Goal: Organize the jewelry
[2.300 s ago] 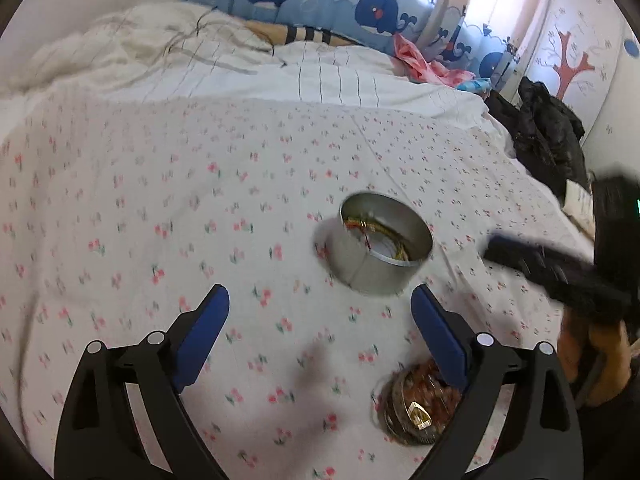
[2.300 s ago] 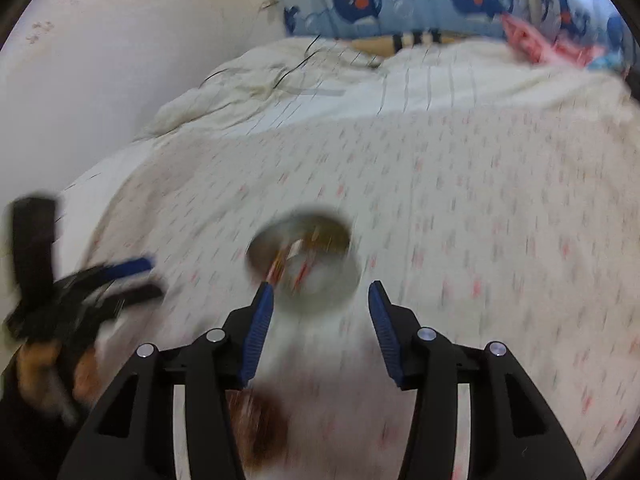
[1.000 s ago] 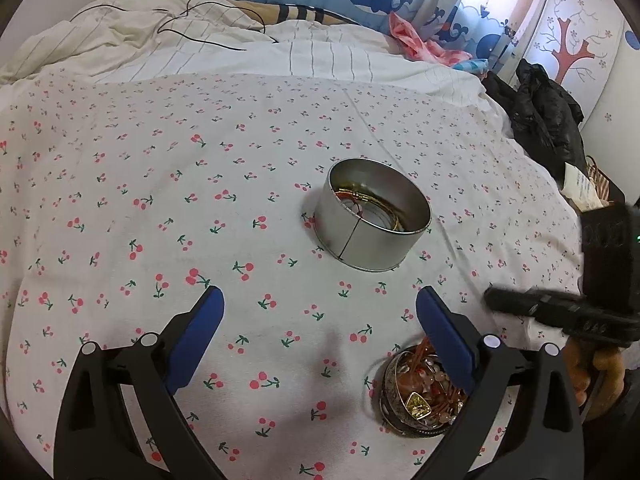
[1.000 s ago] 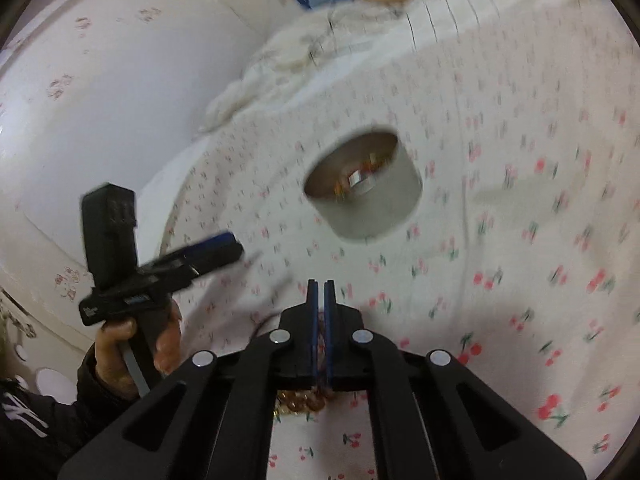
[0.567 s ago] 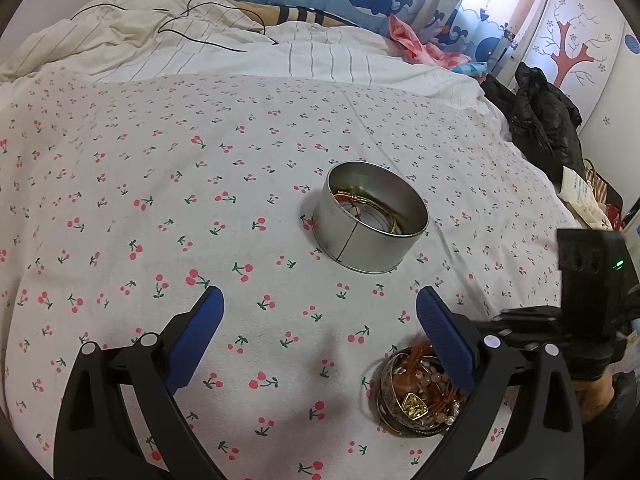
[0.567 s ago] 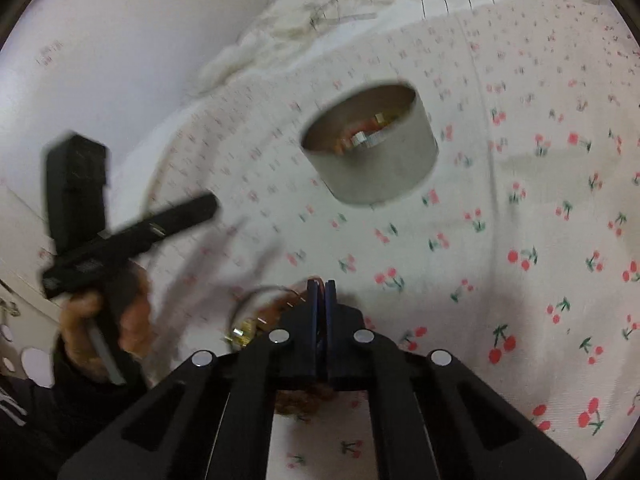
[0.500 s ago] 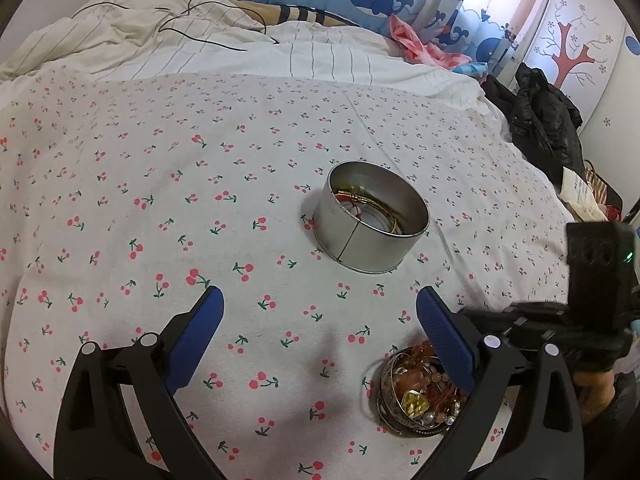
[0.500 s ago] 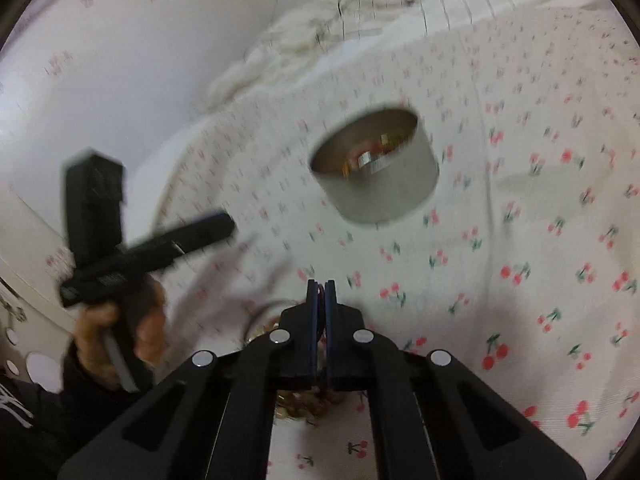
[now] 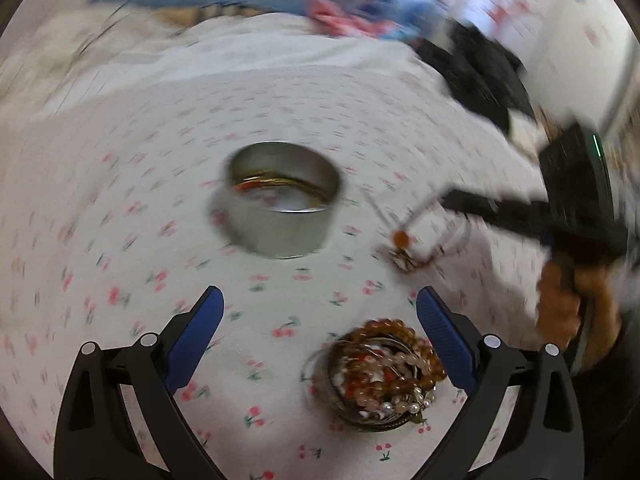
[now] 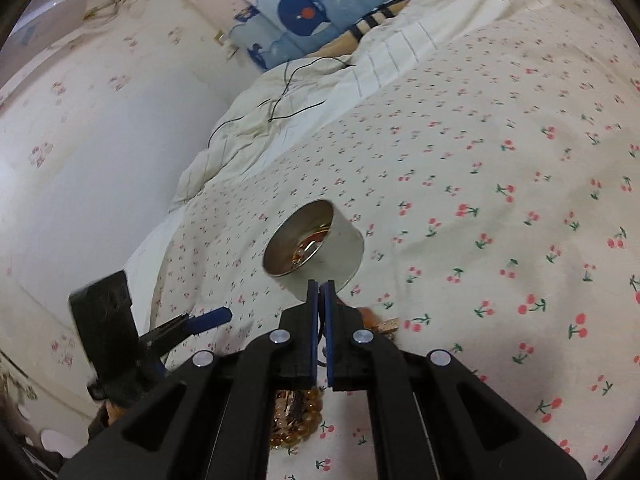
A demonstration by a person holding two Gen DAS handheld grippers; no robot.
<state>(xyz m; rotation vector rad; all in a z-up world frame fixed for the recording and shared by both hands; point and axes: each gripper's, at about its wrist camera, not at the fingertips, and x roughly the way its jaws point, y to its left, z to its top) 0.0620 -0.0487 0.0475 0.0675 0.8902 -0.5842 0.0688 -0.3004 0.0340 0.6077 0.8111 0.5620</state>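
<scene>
A round metal tin (image 9: pixel 282 204) with gold bangles inside stands on the cherry-print bedsheet; it also shows in the right wrist view (image 10: pixel 316 246). A small dish heaped with bead bracelets (image 9: pixel 380 376) lies near my left gripper's right finger, and partly shows in the right wrist view (image 10: pixel 294 420). My left gripper (image 9: pixel 320 320) is open and empty above the sheet. My right gripper (image 10: pixel 319 292) is shut on a thin necklace with an amber bead (image 9: pixel 400 238) and holds it in the air to the right of the tin.
The bedsheet (image 10: pixel 500 200) spreads wide to the right. A rumpled white duvet with a black cable (image 10: pixel 288 100) lies at the back by the wall. Dark clothes (image 9: pixel 480 68) are piled at the bed's far right edge.
My right gripper has lifted off the bead dish with a necklace pinched in it and moved toward the tin. My left gripper has shifted, its view now blurred.
</scene>
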